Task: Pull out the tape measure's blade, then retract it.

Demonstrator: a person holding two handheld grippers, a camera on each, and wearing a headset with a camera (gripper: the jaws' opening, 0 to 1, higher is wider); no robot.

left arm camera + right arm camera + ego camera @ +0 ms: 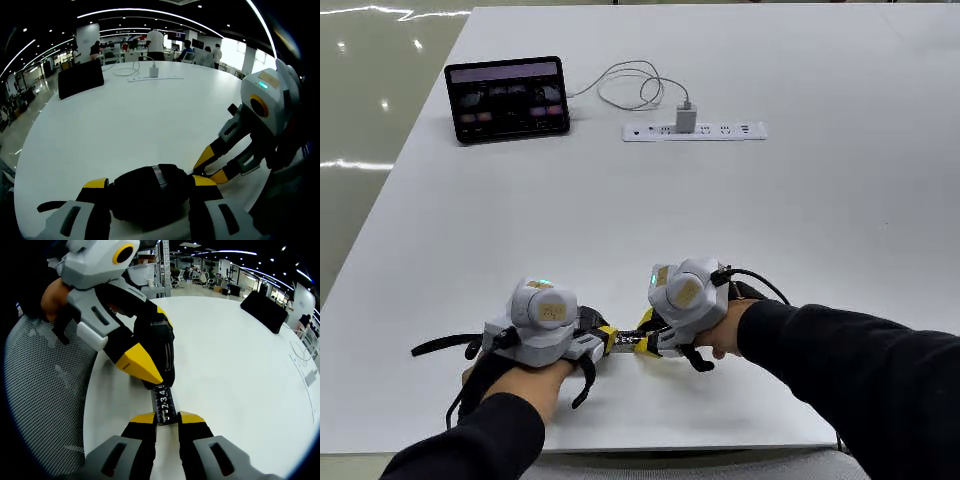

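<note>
We judge the tape measure [150, 200] a light, rigid black case, smooth, so clamp its flat sides; the thin springy blade [163, 399] is best pinched at its tip. It sits at 6 o'clock on the table [720, 200], near the edge. Here the left gripper [149, 181] is clamped on the tape measure, and the right gripper [166, 418] pinches the short numbered blade.

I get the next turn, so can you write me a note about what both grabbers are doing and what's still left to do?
Left gripper: shut on the black tape measure, near the front edge of the table.
Right gripper: shut on the tip of the blade.
Done: a short bit of blade is out; the grippers are close together.
Left: probably pull the blade out further, then let it retract.
</note>
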